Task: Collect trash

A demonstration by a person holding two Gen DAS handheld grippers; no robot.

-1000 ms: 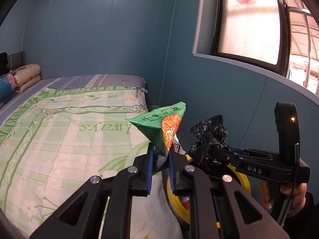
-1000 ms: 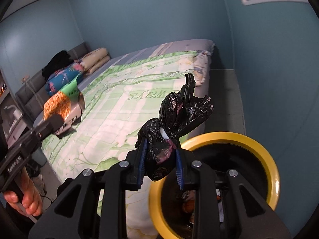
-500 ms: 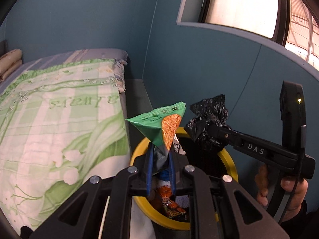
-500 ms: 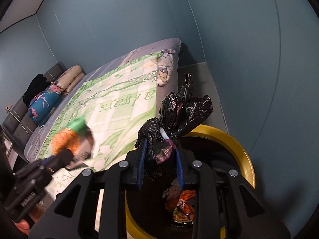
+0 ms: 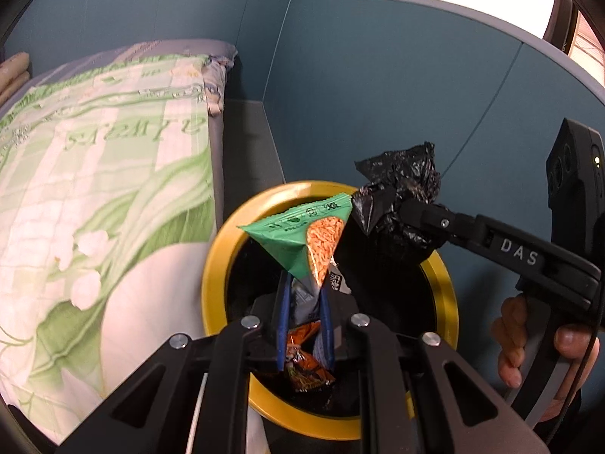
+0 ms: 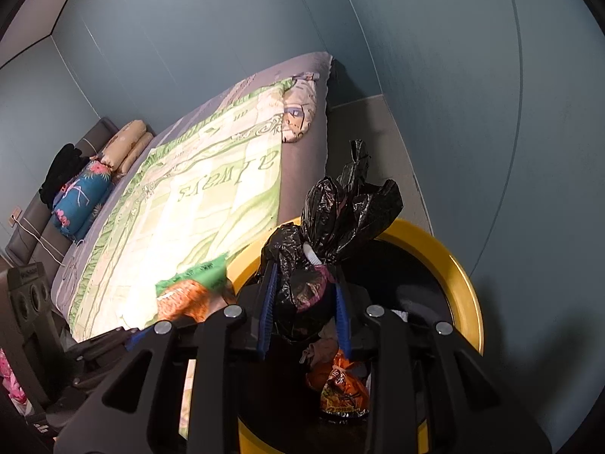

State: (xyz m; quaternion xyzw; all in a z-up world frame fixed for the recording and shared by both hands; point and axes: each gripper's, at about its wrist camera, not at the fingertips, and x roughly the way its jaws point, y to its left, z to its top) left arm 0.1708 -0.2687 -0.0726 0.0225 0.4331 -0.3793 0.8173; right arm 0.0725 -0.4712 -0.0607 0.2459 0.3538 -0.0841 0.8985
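left gripper (image 5: 305, 299) clamps green snack wrapper (image 5: 298, 238) | right gripper (image 6: 304, 304) clamps knotted black bag (image 6: 332, 223) | both above yellow-rimmed bin (image 5: 213, 283) (orange packet (image 6: 342, 386) inside)

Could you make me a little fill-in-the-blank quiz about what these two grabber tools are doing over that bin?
1. The left gripper is shut on a green snack ____.
2. The right gripper is shut on a knotted bag whose colour is ____.
3. Both pieces of trash hang over a bin with a ____ rim.
4. Beside the bin stands a ____ with a green quilt.

Missing words: packet; black; yellow; bed
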